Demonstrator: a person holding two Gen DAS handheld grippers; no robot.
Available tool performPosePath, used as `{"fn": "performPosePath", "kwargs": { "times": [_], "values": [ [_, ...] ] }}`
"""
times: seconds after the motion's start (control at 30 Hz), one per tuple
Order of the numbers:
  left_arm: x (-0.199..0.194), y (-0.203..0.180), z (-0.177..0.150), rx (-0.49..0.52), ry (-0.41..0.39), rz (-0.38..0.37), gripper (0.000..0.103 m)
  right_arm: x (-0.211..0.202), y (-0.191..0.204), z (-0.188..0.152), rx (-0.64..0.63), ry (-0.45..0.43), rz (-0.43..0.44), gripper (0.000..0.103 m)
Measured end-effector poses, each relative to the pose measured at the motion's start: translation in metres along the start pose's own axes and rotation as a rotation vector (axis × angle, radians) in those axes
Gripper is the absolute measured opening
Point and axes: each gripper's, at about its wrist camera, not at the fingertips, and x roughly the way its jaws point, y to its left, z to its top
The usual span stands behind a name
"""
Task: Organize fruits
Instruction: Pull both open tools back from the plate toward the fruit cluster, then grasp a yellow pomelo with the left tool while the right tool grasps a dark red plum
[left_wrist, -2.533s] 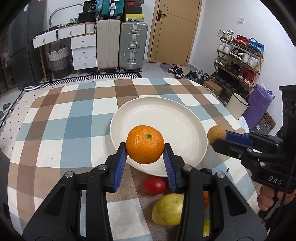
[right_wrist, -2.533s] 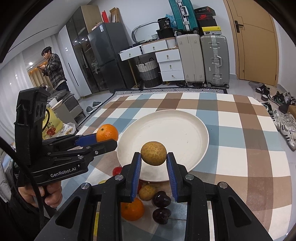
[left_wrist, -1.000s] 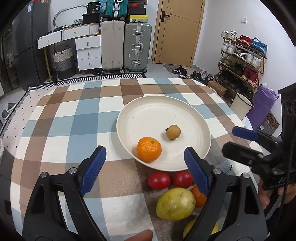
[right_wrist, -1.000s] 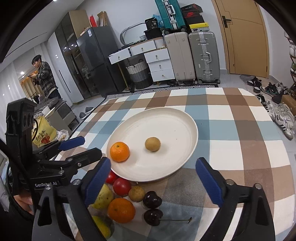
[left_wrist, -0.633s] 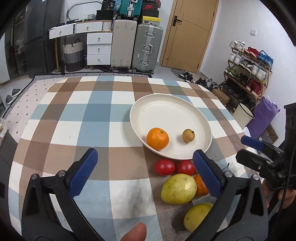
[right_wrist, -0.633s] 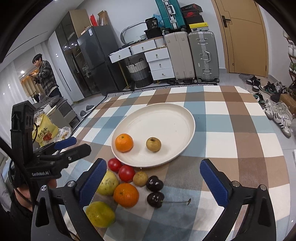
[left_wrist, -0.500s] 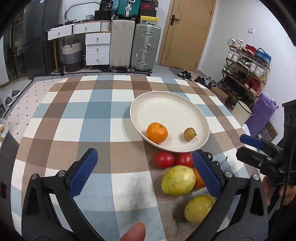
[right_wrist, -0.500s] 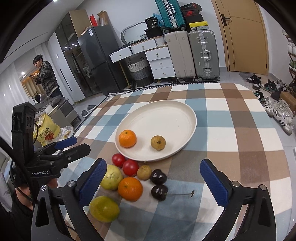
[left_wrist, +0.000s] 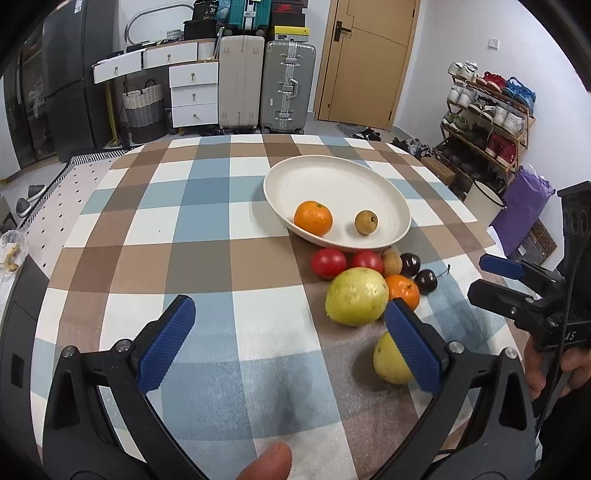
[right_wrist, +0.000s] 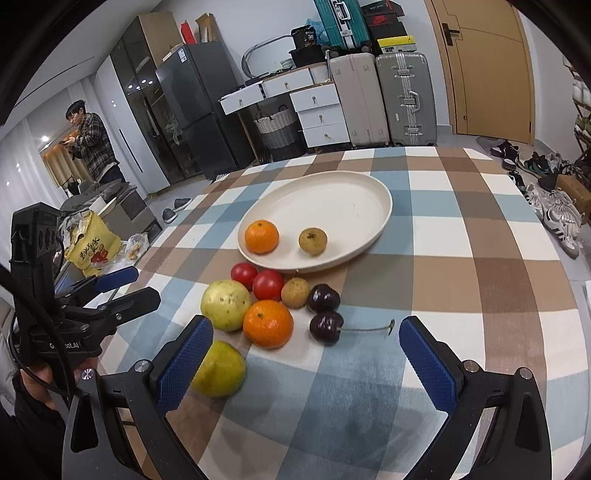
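black left gripper (left_wrist: 288, 339), ribbed blue pads (left_wrist: 166, 343)

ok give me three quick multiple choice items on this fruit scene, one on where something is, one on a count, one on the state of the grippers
1. Where does the small tan round fruit beside the orange mandarin lie?
A. on the cream round plate
B. on the checked tablecloth
C. between gripper fingers

2. How many red tomatoes lie on the checked tablecloth?
A. one
B. two
C. four

3. How do the jaws of the left gripper and right gripper stand?
A. both shut on fruit
B. only the left holds fruit
C. both wide open, holding nothing

Answers: 1 A, it sits inside the plate's rim next to the mandarin. 2 B, two tomatoes lie side by side just in front of the plate. 3 C, the blue pads stand far apart in both wrist views with only cloth between them.
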Motion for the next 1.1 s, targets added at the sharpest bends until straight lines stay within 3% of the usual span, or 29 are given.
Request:
{"fn": "performPosePath", "kwargs": {
  "times": [0.27,0.93,1.1],
  "values": [
    [-0.002,-0.011,-0.010,0.031,0.012,0.008,0.102,0.002,0.002,-0.013,-0.009,0.023,-0.003,0.103],
    [0.020,-0.060,-0.031,0.097,0.115,-0.102,0.102,0.014,-0.024,-0.017,-0.056,0.111,-0.063,0.102],
    [0.032,-0.067,-0.032,0.106,0.148,-0.126,0.098,0.025,-0.027,-0.013,-0.070,0.132,-0.065,0.094]
  ]
}}
